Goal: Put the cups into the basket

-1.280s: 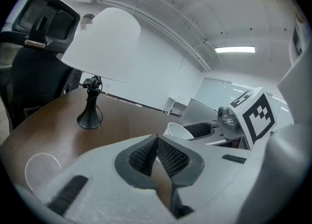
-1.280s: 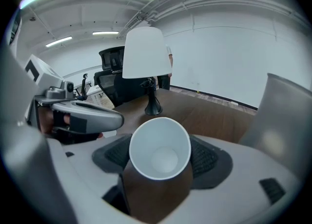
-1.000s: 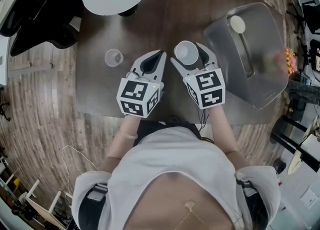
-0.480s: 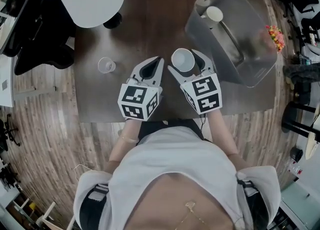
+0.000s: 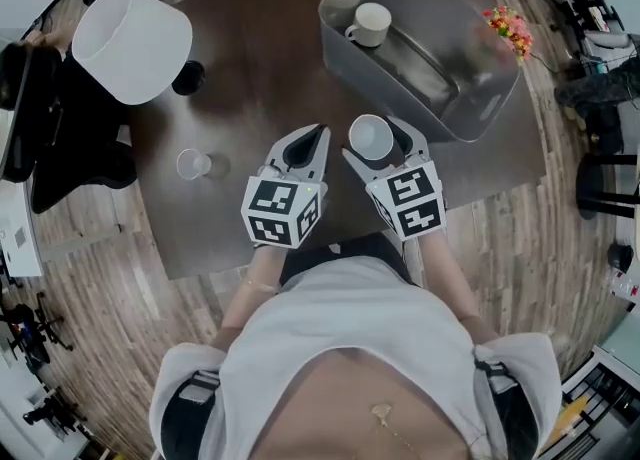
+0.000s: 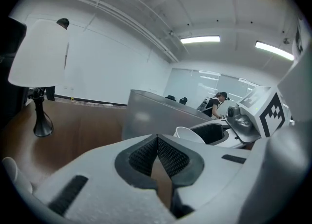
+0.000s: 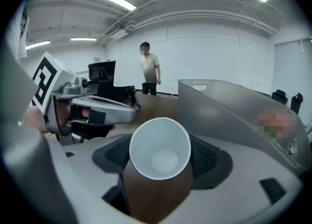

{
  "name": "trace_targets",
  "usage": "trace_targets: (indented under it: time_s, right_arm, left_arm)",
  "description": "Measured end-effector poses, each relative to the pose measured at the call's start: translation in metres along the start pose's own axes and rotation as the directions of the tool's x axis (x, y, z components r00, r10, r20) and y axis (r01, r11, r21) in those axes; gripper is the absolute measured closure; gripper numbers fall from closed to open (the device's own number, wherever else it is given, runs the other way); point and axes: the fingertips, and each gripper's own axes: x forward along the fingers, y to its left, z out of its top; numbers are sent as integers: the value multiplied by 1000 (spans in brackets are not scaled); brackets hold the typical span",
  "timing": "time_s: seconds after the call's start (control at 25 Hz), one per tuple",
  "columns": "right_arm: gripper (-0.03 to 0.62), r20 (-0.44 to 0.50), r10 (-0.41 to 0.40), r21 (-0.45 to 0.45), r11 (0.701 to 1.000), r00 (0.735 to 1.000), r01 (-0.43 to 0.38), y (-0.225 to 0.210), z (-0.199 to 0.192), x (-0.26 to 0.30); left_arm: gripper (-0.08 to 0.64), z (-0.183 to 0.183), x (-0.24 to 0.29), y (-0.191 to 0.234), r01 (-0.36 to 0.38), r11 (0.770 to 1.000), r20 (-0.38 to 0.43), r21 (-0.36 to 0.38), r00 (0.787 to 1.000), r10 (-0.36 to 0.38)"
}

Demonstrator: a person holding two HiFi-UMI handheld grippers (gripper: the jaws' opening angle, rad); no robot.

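Clamping white cup [image 7: 159, 148], right gripper [image 5: 374, 138]

Illumination is bright and even, supplied by ceiling strip lights [image 6: 200, 39] that register as overexposed bars in both gripper views. The dark desk [image 5: 260, 78] carries only soft, faint shadows, the white lamp shade [image 5: 130, 43] near its far left corner is close to clipping, and the basket [image 6: 146, 121] wall shows a pale glare patch. All views exhibit strong wide-angle distortion, straight lines bowing toward the edges and both gripper views darkening to black at the corners, with the nearest foreground in both soft and out of focus.
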Motion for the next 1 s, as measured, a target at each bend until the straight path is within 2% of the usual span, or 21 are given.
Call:
trace_targets:
  time_s: [0.2,0.36,0.68,1.0]
  right_arm:
    - [229,-22,-40,38,998,999,41,-14,-21,-16]
    - [229,-25,-28,38,999,999,29,-17,-26,-22]
    - [229,-15,84,-32,996,996,-84,-7,-8,-28]
    - [229,-21,185,-132,974,983,-186,4,34,-39]
  left_arm:
    - [549,-8,18,-27,67,998,-29,19,997,-66]
    - [549,-11,25,-35,77,997,-44,24,996,-76]
    - [548,2,17,-26,29,999,-45,35,999,-27]
    - [549,29,4,-18,15,997,-29,78,1000,-13]
